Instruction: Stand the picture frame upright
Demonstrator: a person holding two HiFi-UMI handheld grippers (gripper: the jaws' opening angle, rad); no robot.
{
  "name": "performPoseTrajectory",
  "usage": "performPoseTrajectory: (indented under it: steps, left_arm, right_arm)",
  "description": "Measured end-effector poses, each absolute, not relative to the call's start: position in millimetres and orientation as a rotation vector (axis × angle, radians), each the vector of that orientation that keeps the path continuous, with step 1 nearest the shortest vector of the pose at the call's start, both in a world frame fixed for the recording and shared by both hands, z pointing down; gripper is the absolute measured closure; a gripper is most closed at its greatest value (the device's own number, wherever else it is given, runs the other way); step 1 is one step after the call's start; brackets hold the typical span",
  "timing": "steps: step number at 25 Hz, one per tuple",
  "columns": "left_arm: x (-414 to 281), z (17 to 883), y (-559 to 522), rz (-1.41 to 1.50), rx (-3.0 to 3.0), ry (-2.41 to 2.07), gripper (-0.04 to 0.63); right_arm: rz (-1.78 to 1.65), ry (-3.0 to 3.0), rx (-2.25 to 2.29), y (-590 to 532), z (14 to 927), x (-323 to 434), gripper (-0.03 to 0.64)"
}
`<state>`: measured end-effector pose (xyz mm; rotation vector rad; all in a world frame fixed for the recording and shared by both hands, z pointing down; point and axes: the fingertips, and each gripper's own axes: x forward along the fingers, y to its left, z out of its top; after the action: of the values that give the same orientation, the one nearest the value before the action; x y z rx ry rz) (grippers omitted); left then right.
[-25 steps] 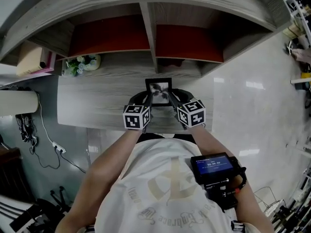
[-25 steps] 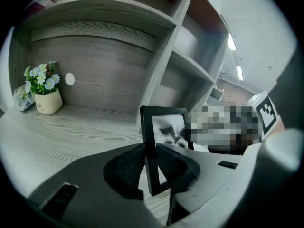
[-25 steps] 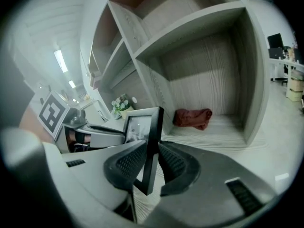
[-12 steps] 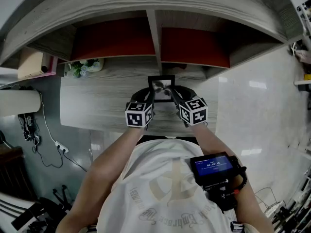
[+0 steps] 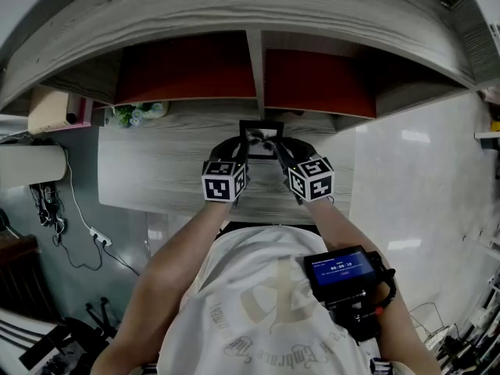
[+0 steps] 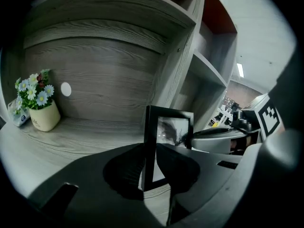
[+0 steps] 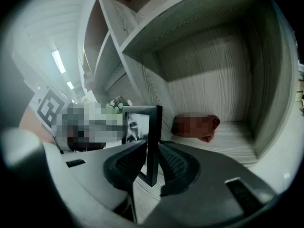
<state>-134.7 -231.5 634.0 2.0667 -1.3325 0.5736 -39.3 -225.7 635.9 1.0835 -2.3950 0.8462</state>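
Observation:
The black picture frame (image 5: 261, 134) stands upright on the grey wooden desk (image 5: 156, 170), just in front of the shelf divider (image 5: 256, 76). My left gripper (image 5: 244, 151) is shut on the frame's left edge. My right gripper (image 5: 277, 153) is shut on its right edge. In the left gripper view the frame (image 6: 167, 132) rises between my dark jaws, and my left gripper (image 6: 151, 167) clamps its near edge. In the right gripper view the frame (image 7: 138, 127) is seen edge-on, with my right gripper (image 7: 153, 161) closed on that edge.
A small pot of flowers (image 5: 133, 114) (image 6: 39, 103) stands at the back left of the desk. A reddish-brown thing (image 7: 195, 126) lies in the right-hand shelf bay. A beige box (image 5: 51, 106) sits off the desk's left end. A device with a screen (image 5: 341, 267) hangs at the person's waist.
Both grippers have carried the frame away from the person, deeper onto the desk towards the shelf divider. The frame has stayed upright and both grips have held.

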Motion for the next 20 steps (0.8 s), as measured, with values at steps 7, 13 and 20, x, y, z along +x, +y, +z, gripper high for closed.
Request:
performPoseTrajectory:
  steps: [7,13,20]
  left_arm:
    - [-131.5,634.5,-240.2,0.561,2.070,-1.326,0.517]
    - [-130.4,647.4,-242.2,0.588,2.061,-1.311,0.517]
    - [-130.7,649.4,-252.7,0.590,2.060,-1.314,0.516]
  right_arm:
    - [0.843,-2.377,1.100,-234.7,640.7,-36.8,0.535]
    - [0.838,-2.367,1.115,-243.6,642.3,-34.8,0.535]
    - [0.848,-2.362,1.112,-249.7,645.8,-35.6,0.534]
